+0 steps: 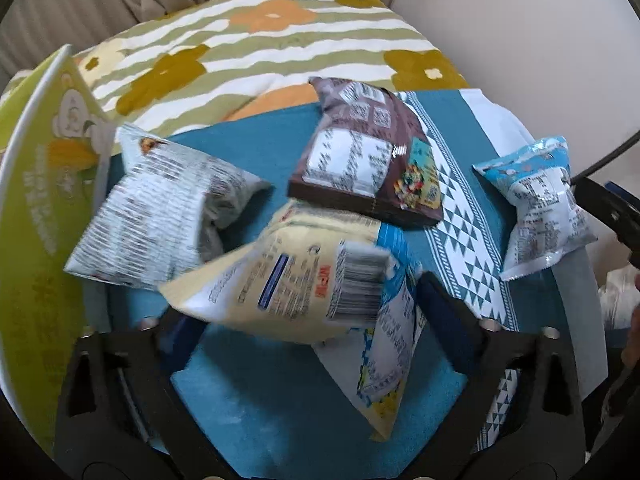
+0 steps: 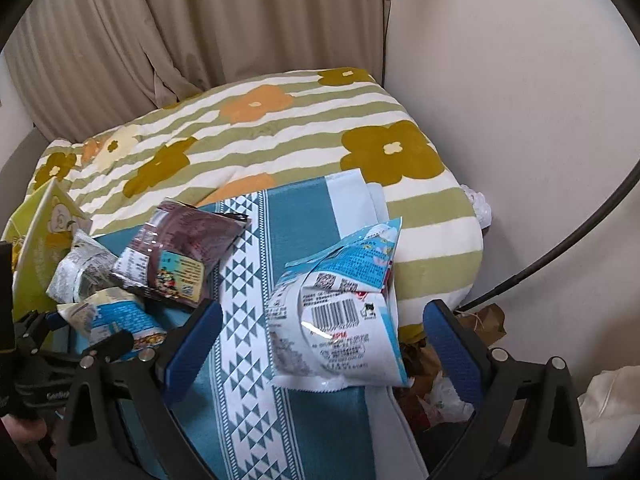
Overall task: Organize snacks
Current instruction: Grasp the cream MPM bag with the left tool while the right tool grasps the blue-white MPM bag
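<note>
Several snack packets lie on a teal patterned cloth (image 1: 280, 400). A yellow and blue packet (image 1: 288, 280) lies between the fingers of my left gripper (image 1: 310, 320). Its jaws stand wide, with the pads close to the packet's sides, and blur hides any contact. Behind it lie a silver packet (image 1: 160, 208) and a brown packet (image 1: 360, 160). A light blue and white packet (image 2: 340, 312) lies near the cloth's right edge, between the spread fingers of my open right gripper (image 2: 324, 344) and nearer the right finger (image 2: 452, 344). Neither pad touches it.
A tall green carton (image 1: 36, 220) stands at the left edge of the cloth. A flowered striped quilt (image 2: 260, 140) lies behind, with a curtain (image 2: 200, 20) and a wall beyond. Bags and wrappers (image 2: 440, 396) sit below the cloth's right edge, by a black tube (image 2: 560, 248).
</note>
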The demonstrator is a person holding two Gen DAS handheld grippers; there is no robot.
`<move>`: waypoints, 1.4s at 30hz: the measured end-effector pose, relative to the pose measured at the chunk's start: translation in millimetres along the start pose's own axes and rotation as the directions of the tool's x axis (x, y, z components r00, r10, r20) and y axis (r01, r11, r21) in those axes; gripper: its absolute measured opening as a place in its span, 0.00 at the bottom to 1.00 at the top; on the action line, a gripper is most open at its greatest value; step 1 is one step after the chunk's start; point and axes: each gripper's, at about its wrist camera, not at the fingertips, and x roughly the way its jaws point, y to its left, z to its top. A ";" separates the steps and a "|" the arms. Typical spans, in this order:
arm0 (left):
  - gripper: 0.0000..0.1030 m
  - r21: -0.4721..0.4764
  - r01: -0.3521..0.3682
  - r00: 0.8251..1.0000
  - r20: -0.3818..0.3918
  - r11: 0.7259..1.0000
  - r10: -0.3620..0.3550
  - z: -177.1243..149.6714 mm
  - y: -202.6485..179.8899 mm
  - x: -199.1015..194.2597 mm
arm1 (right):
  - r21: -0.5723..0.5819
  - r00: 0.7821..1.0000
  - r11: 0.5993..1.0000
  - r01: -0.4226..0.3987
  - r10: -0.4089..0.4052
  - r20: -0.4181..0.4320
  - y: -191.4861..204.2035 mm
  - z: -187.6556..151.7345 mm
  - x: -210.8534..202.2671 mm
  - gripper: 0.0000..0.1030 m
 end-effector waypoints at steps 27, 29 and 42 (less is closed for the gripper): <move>0.59 -0.006 0.036 0.999 0.025 0.999 -0.036 -12.8 3.0 -15.9 | -0.177 0.990 0.976 0.124 -0.132 -0.037 21.7 -4.5 56.8 0.75; 0.59 -0.010 0.035 0.999 0.029 0.999 -0.034 -15.1 3.9 -18.5 | -0.186 0.990 0.974 0.131 -0.138 -0.026 23.2 -6.0 55.2 0.72; 0.59 -0.022 0.033 0.995 0.099 0.999 -0.031 -37.9 -0.9 -61.4 | -0.174 0.995 0.980 0.099 -0.091 0.050 29.8 -15.0 7.1 0.57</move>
